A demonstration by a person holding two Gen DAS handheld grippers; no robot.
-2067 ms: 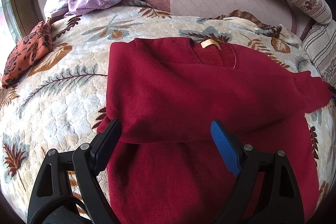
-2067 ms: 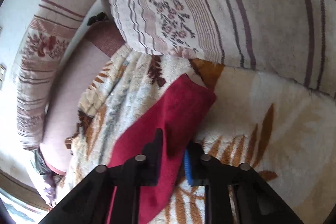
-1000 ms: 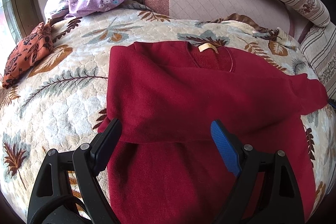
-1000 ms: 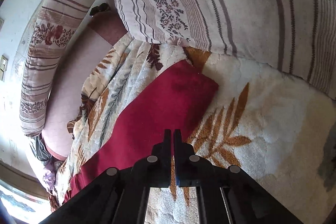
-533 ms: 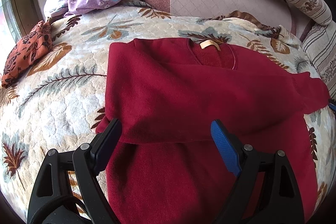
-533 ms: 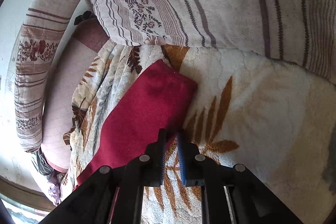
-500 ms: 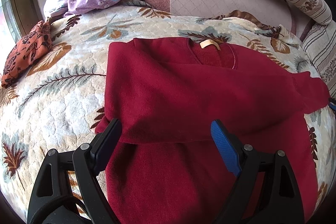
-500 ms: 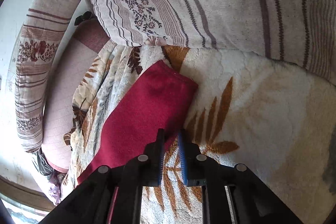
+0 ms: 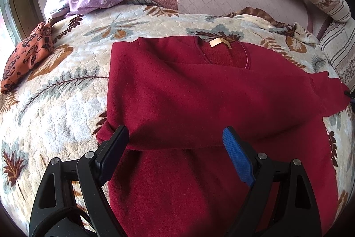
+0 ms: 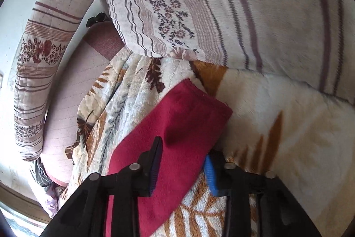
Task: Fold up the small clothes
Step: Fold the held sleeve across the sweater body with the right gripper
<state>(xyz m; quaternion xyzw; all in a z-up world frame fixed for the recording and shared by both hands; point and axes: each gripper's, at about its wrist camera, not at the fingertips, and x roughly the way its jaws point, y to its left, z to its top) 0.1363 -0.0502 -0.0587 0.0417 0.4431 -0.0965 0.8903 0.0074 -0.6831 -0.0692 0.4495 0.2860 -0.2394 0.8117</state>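
With the sweater [image 9: 199, 103] lying flat on the blanket [image 9: 66, 92], the left gripper [image 9: 175, 148] is being held wide apart over its folded sleeve while the right gripper [image 10: 183, 150], jaws just opened, is being set astride the other sleeve [image 10: 188, 117], likely for folding inward.

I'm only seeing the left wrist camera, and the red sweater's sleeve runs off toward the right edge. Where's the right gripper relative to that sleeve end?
Observer: The right gripper sits at the sleeve cuff, jaws apart, fabric between them.
Operator: Is it gripping yet?
Observer: It doesn't look so. One finger lies over the sleeve and the other sits at its edge.
Operator: What's past the cuff?
Observer: Bare leaf-print blanket, then a striped pillow that isn't touching the cuff.
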